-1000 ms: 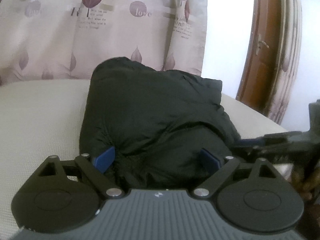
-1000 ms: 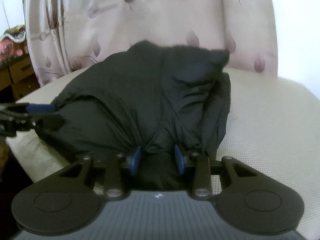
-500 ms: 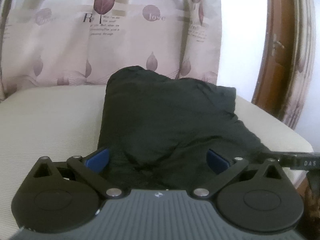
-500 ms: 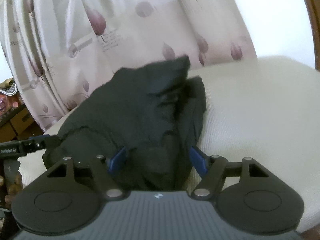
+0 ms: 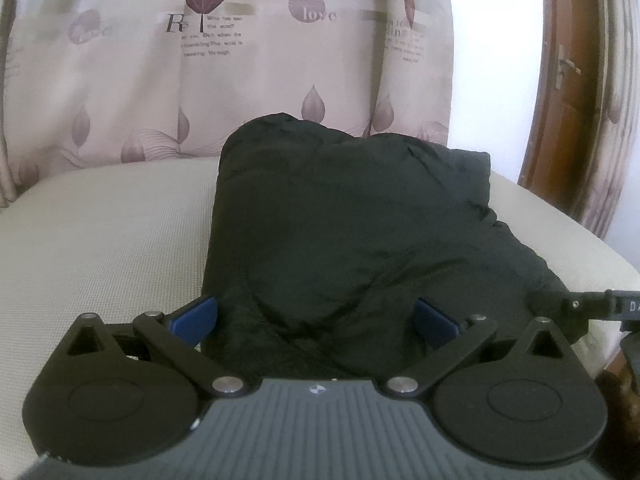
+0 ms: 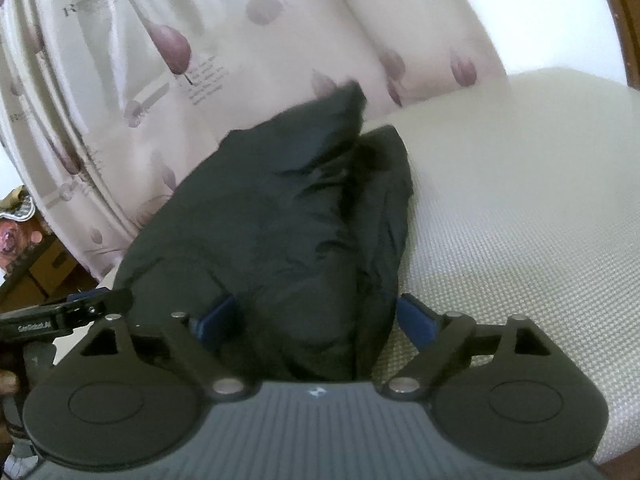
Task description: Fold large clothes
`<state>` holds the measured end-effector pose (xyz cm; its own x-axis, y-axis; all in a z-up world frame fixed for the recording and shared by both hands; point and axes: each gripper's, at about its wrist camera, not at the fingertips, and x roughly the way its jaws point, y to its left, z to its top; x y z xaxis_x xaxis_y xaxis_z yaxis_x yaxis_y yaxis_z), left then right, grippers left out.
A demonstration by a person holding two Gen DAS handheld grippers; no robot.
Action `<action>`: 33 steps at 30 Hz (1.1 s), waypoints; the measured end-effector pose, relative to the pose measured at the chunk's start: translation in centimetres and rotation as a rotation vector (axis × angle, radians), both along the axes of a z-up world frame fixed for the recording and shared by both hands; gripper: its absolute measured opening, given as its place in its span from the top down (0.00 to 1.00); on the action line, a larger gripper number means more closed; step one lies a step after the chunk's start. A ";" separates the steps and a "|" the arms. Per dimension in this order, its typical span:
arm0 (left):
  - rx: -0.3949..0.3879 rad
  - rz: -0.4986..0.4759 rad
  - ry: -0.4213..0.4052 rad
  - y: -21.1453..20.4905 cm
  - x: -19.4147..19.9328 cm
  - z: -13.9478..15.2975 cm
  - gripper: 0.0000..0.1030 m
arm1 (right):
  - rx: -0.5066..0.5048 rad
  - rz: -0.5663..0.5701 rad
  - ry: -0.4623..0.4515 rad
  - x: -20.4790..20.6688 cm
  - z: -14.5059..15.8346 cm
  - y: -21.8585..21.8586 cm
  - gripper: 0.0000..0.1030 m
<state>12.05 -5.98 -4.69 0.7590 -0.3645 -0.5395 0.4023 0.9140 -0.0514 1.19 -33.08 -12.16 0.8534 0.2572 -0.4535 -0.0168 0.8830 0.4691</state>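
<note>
A black puffy garment (image 5: 352,232) lies folded in a bundle on a cream textured surface (image 5: 100,240). It also shows in the right wrist view (image 6: 288,232). My left gripper (image 5: 316,320) is open, its blue pads either side of the bundle's near edge, holding nothing. My right gripper (image 6: 316,318) is open too, its jaws wide at the bundle's near right edge. The right gripper's tip shows at the right edge of the left wrist view (image 5: 600,304). The left gripper's tip shows at the left of the right wrist view (image 6: 72,312).
A pale curtain with purple leaf prints (image 5: 240,60) hangs behind the surface. A brown wooden door frame (image 5: 560,80) stands at the right. Wooden furniture with clutter (image 6: 28,256) sits at the far left. The cream surface (image 6: 520,200) stretches to the right of the bundle.
My right gripper opened and let go of the garment, then drew back and swung left. My left gripper also drew back a little. The bundle settled flat.
</note>
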 end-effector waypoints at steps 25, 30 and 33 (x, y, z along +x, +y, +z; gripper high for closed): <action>0.057 -0.106 0.032 -0.2 4.2 -0.4 0.00 | 0.140 0.102 0.049 4.7 -1.2 -1.0 0.01; 0.036 -0.143 0.032 -0.1 5.2 -0.8 0.00 | 0.139 0.120 0.048 5.1 -1.3 -0.9 0.00; 0.029 -0.133 0.035 -0.3 5.1 -0.9 0.00 | 0.133 0.117 0.044 4.8 -1.3 -0.9 0.00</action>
